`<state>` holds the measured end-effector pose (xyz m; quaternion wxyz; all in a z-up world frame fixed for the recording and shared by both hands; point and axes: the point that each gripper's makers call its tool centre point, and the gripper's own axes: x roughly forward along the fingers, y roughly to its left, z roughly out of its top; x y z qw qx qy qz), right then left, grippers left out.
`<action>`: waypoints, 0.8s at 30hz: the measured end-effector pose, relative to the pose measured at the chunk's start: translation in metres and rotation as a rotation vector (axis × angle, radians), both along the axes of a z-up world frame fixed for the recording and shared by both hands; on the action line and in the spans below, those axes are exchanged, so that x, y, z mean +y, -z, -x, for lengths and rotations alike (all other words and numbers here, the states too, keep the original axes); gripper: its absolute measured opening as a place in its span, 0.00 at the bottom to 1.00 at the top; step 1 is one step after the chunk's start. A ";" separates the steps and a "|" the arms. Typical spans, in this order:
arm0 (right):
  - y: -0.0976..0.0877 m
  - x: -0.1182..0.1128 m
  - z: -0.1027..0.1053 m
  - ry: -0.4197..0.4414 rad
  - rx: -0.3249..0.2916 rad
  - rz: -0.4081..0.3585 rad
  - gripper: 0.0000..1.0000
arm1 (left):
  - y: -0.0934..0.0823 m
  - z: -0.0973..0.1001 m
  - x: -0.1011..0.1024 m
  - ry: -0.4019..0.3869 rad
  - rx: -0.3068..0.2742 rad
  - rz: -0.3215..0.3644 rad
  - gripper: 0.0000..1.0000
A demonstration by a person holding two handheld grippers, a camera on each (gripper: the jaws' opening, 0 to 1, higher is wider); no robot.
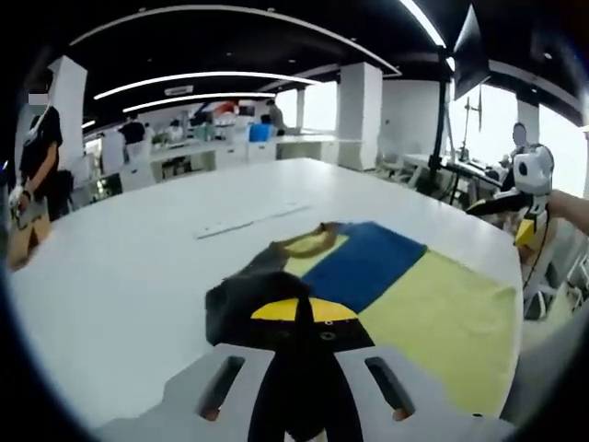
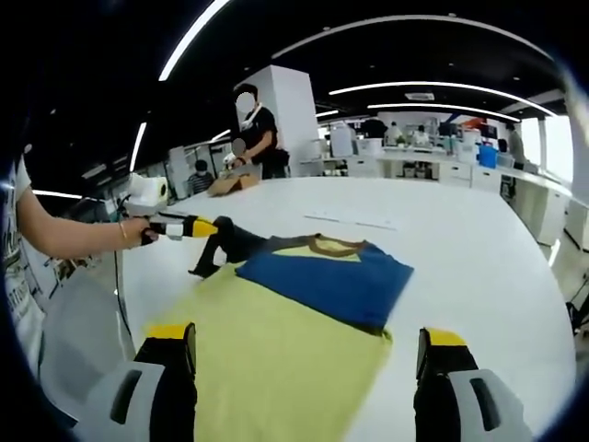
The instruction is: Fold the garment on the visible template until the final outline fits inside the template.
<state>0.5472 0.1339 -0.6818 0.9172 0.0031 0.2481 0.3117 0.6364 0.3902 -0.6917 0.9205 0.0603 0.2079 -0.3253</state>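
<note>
Your white surface (image 2: 479,249) is the biggest thing here, running wide and long across an open office with desks and people at the far side. On it lies the garment (image 2: 304,322), a yellow tee with a broad blue band across the chest and an olive collar, spread mostly flat and sitting toward the near end of the surface. In your left gripper view the same garment (image 1: 433,304) stretches off to the right, hem toward the surface edge. Its dark sleeve (image 2: 225,247) is lifted off the surface and pulled out to the side.

Your left gripper (image 1: 302,318) has its jaws closed tight together on that dark sleeve (image 1: 244,299), the cloth bunched right at the yellow tips. From your right gripper view you can see it (image 2: 210,226) held out at arm's length. Your right gripper (image 2: 308,354) hangs above the yellow hem with its jaws spread wide, nothing between them.
</note>
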 end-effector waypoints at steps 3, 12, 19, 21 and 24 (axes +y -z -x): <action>-0.001 -0.001 0.001 0.004 -0.001 -0.007 0.99 | 0.009 0.003 -0.013 0.022 0.028 0.017 0.00; 0.003 -0.002 0.004 0.007 0.010 -0.011 0.99 | 0.045 0.009 -0.035 0.055 0.096 -0.039 0.00; 0.001 0.002 0.006 -0.009 0.010 -0.018 0.99 | 0.066 0.014 -0.036 0.062 0.170 -0.056 0.05; 0.000 0.003 0.007 -0.010 0.009 -0.022 0.99 | 0.067 0.015 -0.036 0.058 0.172 -0.066 0.14; 0.000 0.004 0.008 -0.015 0.007 -0.020 0.99 | 0.066 0.020 -0.039 0.083 0.159 -0.075 0.21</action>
